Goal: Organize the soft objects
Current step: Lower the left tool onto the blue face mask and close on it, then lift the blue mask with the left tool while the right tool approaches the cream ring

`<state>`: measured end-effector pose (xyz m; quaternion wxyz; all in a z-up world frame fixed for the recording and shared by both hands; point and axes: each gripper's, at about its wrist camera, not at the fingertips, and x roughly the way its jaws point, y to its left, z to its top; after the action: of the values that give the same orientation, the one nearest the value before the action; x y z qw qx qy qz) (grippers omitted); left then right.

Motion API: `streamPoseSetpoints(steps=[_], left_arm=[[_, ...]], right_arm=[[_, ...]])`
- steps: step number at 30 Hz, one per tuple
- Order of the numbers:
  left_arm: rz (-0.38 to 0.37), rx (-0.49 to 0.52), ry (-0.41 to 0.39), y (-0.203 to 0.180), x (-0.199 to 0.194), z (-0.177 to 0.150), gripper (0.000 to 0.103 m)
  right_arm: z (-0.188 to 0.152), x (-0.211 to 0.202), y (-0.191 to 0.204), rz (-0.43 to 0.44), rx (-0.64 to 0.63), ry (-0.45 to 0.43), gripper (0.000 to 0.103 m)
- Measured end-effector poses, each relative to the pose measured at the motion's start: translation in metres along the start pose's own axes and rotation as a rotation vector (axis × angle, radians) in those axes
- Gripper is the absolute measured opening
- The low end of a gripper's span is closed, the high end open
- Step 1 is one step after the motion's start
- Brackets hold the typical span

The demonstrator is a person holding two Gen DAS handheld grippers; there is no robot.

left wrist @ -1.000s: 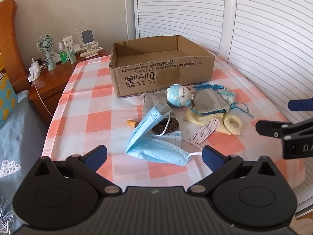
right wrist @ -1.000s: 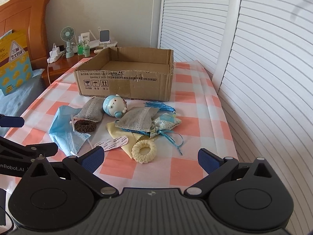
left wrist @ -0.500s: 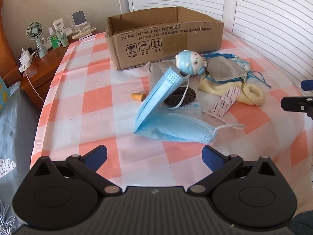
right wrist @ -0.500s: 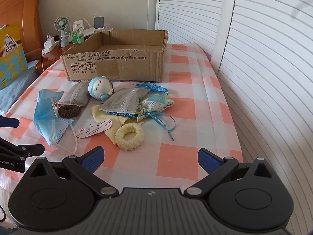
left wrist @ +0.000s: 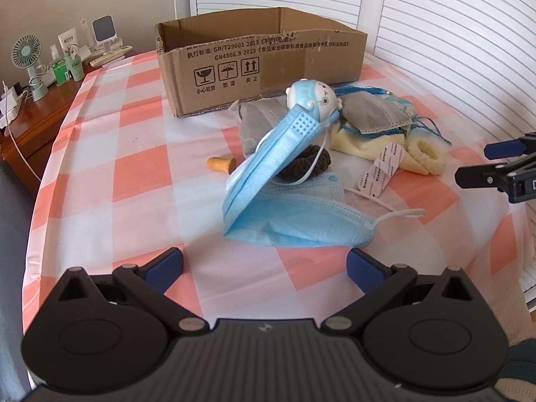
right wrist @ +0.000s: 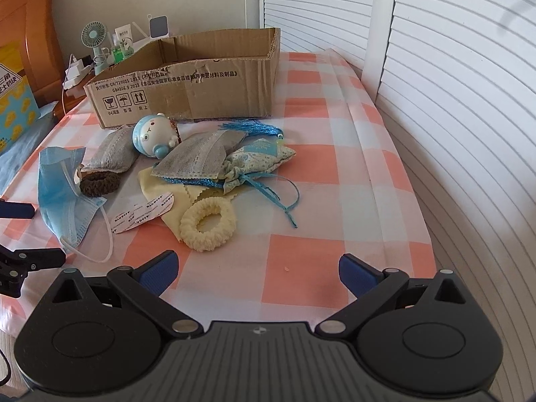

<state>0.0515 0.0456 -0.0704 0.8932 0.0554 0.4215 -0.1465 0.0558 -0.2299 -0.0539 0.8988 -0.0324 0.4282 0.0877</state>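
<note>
Blue face mask (left wrist: 284,197): pleated non-woven fabric, folded, one half propped up against the brown knitted scrunchie (left wrist: 306,165), white ear loops trailing. It lies on the checked tablecloth (left wrist: 134,181), nearer the left gripper (left wrist: 264,264) than a second ago; that gripper has closed in, jaws spread wide, empty. Behind: grey sachets (right wrist: 112,154), blue round-headed toy (right wrist: 152,135), floral drawstring pouch (right wrist: 258,159), cream ribbed scrunchie (right wrist: 207,222) on yellow cloth (right wrist: 150,184). Cardboard box (right wrist: 187,90), open-topped, beyond. Right gripper (right wrist: 256,269): jaws apart, holding nothing, also closer to the pile.
</note>
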Motion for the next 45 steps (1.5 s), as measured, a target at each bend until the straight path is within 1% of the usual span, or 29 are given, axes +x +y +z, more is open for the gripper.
streamPoseSetpoints(steps=[4,7,9,12,15,17,22,24,26,28,29,30,31,32,33,34,36,37,39,45], left_arm=[[-0.022,0.025,-0.037,0.005,-0.002,-0.006,0.103],[-0.039,0.049,-0.031,0.006,0.000,-0.002,0.103],[-0.033,0.077,-0.028,0.005,0.001,0.002,0.103],[0.003,0.151,-0.043,-0.001,0.003,0.008,0.103],[0.035,0.246,-0.068,-0.011,0.004,0.014,0.102],[0.035,0.295,-0.081,-0.017,0.006,0.017,0.101],[-0.017,0.337,-0.102,-0.028,0.008,0.025,0.087],[-0.026,0.353,-0.113,-0.032,0.008,0.026,0.085],[-0.024,0.366,-0.123,-0.035,0.009,0.028,0.076],[-0.034,0.368,-0.125,-0.036,0.008,0.029,0.061],[-0.036,0.364,-0.123,-0.036,0.008,0.029,0.057],[-0.038,0.359,-0.120,-0.035,0.007,0.029,0.050],[-0.037,0.352,-0.123,-0.034,0.006,0.029,0.044],[-0.035,0.345,-0.126,-0.033,0.004,0.028,0.042],[-0.037,0.340,-0.129,-0.032,0.002,0.028,0.035],[-0.041,0.332,-0.131,-0.031,0.001,0.027,0.032],[-0.042,0.310,-0.135,-0.028,-0.004,0.026,0.031],[-0.043,0.303,-0.137,-0.027,-0.006,0.025,0.027],[-0.044,0.290,-0.141,-0.025,-0.011,0.024,0.024],[-0.055,0.249,-0.145,-0.018,-0.031,0.021,0.022]], right_arm=[[-0.003,0.007,0.000,0.005,0.000,0.018,0.103],[-0.005,0.009,0.002,-0.007,-0.019,0.011,0.103],[-0.007,0.009,0.003,-0.010,-0.026,0.005,0.103],[-0.008,0.009,0.003,-0.013,-0.026,-0.004,0.103],[-0.008,0.009,0.003,-0.012,-0.026,-0.007,0.103],[-0.008,0.009,0.003,-0.012,-0.026,-0.007,0.103],[-0.008,0.009,0.003,-0.014,-0.027,-0.007,0.103],[-0.008,0.009,0.003,-0.013,-0.027,-0.008,0.103],[-0.008,0.009,0.004,-0.013,-0.029,-0.007,0.103],[-0.008,0.009,0.004,-0.013,-0.030,-0.006,0.103],[-0.008,0.009,0.004,-0.013,-0.030,-0.005,0.103],[-0.008,0.009,0.005,-0.012,-0.030,-0.005,0.103],[-0.007,0.009,0.005,-0.012,-0.031,-0.005,0.103],[-0.007,0.009,0.005,-0.011,-0.032,-0.006,0.103],[-0.007,0.010,0.005,-0.011,-0.032,-0.007,0.103],[-0.007,0.010,0.005,-0.012,-0.032,-0.007,0.103],[-0.007,0.010,0.007,-0.013,-0.034,-0.008,0.103],[-0.008,0.010,0.007,-0.014,-0.034,-0.009,0.103],[-0.008,0.009,0.008,-0.015,-0.036,-0.011,0.103],[-0.008,0.008,0.010,-0.013,-0.043,-0.008,0.103]])
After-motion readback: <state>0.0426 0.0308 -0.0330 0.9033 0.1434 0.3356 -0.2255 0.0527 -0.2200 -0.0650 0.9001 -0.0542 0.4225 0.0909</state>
